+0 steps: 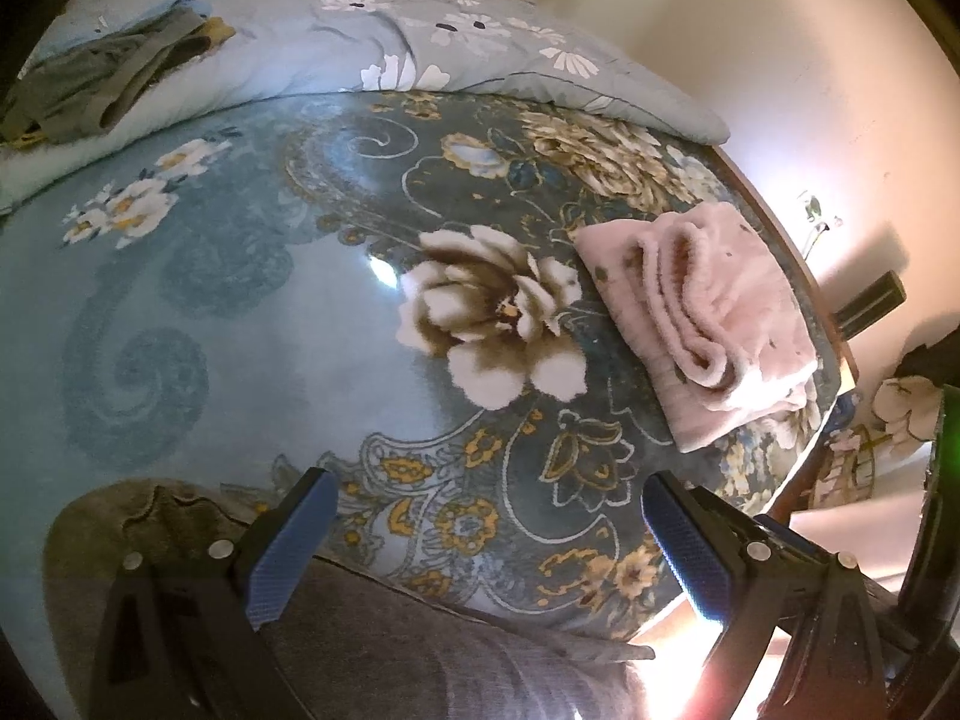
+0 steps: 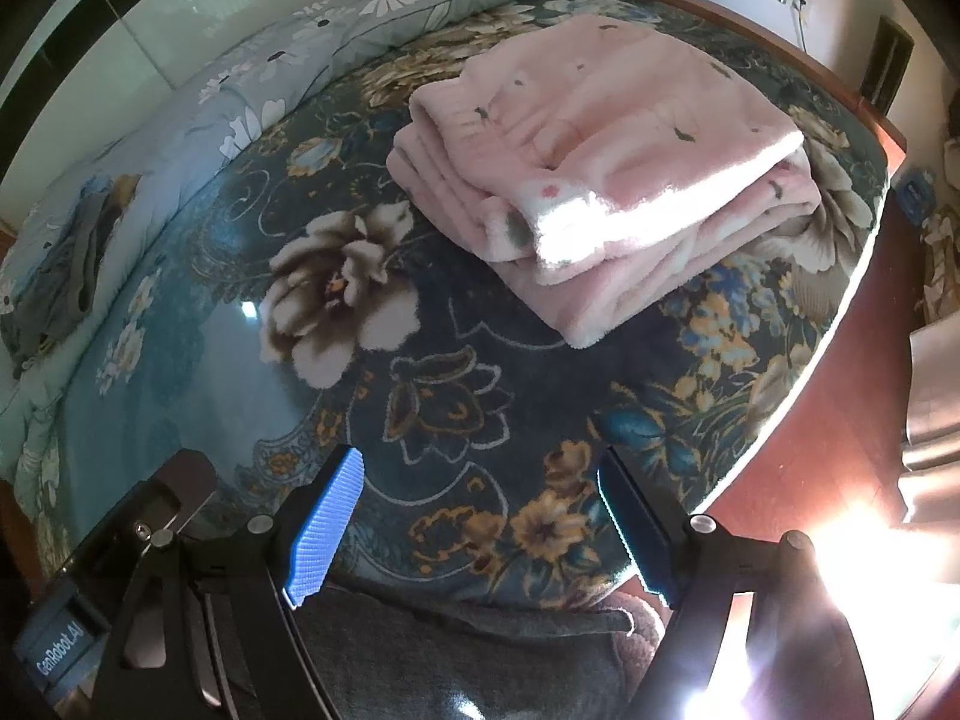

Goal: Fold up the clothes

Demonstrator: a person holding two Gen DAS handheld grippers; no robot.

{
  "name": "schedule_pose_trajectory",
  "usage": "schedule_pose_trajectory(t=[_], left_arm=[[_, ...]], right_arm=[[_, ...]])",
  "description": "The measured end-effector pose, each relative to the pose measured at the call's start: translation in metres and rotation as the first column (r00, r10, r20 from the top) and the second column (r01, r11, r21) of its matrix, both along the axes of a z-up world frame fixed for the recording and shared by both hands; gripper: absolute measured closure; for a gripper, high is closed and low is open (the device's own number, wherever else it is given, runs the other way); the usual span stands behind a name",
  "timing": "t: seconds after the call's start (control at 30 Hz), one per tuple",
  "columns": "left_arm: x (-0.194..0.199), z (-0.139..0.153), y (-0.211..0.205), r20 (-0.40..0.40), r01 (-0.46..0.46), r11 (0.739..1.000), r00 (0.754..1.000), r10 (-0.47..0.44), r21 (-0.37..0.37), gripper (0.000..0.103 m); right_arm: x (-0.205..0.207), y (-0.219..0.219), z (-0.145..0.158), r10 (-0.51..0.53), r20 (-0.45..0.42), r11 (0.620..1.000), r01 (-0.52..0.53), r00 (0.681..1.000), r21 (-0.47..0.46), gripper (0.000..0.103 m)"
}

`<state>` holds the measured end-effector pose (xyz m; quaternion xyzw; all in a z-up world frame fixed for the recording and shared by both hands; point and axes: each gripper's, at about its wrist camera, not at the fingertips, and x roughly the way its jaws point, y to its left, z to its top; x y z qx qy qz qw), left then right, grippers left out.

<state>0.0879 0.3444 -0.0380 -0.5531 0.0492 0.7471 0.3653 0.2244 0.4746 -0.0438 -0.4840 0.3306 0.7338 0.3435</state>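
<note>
Scene: a bed covered by a floral blanket (image 2: pixel 456 360), with a pale blue quilt (image 1: pixel 360 42) bunched along its far side.
Done pile: 1 folded pink fleece garment (image 2: pixel 600 138) sits near the far right corner of the bed, well apart from both grippers.
Next garment: a grey garment (image 1: pixel 384 630) lies on the near edge of the blanket, directly beneath both grippers and running under their fingers; its far hem shows as a line crossing from left to right in both wrist views.
Long axis: the visible hem runs roughly across the jaws' gap, not along it; how far the cloth extends toward the person cannot be told.
Left gripper (image 1: pixel 486 510): jaws spread wide, nothing between the pads, hovering over the left part of the grey cloth.
Right gripper (image 2: pixel 480 492): jaws spread wide, nothing pinched, above the cloth's right end near the bed edge.
Nearer hand: both look about equally close; each has its own end of the hem below it.
Also waiting: an olive garment (image 1: pixel 102 90) lies crumpled on the quilt, far left.
Judgement: the grey piece seems the one in hand, not yet gripped.
</note>
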Motion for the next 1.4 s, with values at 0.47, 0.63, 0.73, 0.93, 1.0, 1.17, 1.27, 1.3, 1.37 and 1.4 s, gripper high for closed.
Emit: schedule_pose_trajectory(t=[0.47, 0.63, 0.73, 0.93, 1.0, 1.17, 1.27, 1.3, 1.37, 1.4], left_arm=[[-0.001, -0.002, -0.001, 0.007, -0.008, 1.000, 1.000, 0.008, -0.009, 0.000], [-0.001, -0.003, 0.000, 0.017, -0.005, 1.000, 1.000, 0.005, -0.006, 0.000], [0.000, -0.004, 0.003, 0.022, 0.005, 1.000, 1.000, -0.005, -0.006, 0.000], [0.006, -0.004, 0.009, 0.009, 0.034, 0.999, 0.999, -0.033, -0.013, 0.000], [0.007, -0.004, 0.011, 0.004, 0.040, 0.999, 0.999, -0.040, -0.015, 0.000], [0.006, -0.006, 0.010, 0.020, 0.039, 0.999, 0.999, -0.039, -0.011, 0.000], [0.006, -0.006, 0.010, 0.030, 0.038, 0.999, 0.999, -0.038, -0.004, 0.000], [0.006, -0.006, 0.010, 0.031, 0.037, 0.999, 0.999, -0.037, -0.002, 0.000], [0.005, -0.006, 0.009, 0.037, 0.037, 0.999, 0.999, -0.037, 0.001, 0.000], [0.005, -0.007, 0.010, 0.041, 0.036, 0.999, 0.999, -0.036, 0.001, 0.000]], right_arm=[[0.000, -0.002, 0.001, -0.007, 0.018, 1.000, 0.007, 1.000, 0.015, 0.021], [0.000, -0.002, 0.003, -0.011, 0.035, 1.000, 0.010, 0.999, 0.029, 0.021], [0.001, -0.001, 0.003, -0.016, 0.041, 0.999, 0.015, 0.999, 0.034, 0.021], [0.008, 0.002, 0.002, -0.037, 0.055, 0.999, 0.035, 0.998, 0.039, 0.021], [0.009, 0.002, 0.002, -0.040, 0.058, 0.998, 0.038, 0.997, 0.041, 0.021], [0.011, 0.001, 0.001, -0.045, 0.055, 0.998, 0.043, 0.997, 0.037, 0.021], [0.010, 0.000, 0.002, -0.044, 0.054, 0.998, 0.042, 0.998, 0.042, 0.021], [0.010, 0.000, 0.002, -0.043, 0.054, 0.998, 0.041, 0.998, 0.045, 0.021], [0.009, 0.000, 0.003, -0.042, 0.055, 0.998, 0.040, 0.998, 0.048, 0.021], [0.009, 0.000, 0.003, -0.042, 0.055, 0.998, 0.039, 0.998, 0.049, 0.021]])
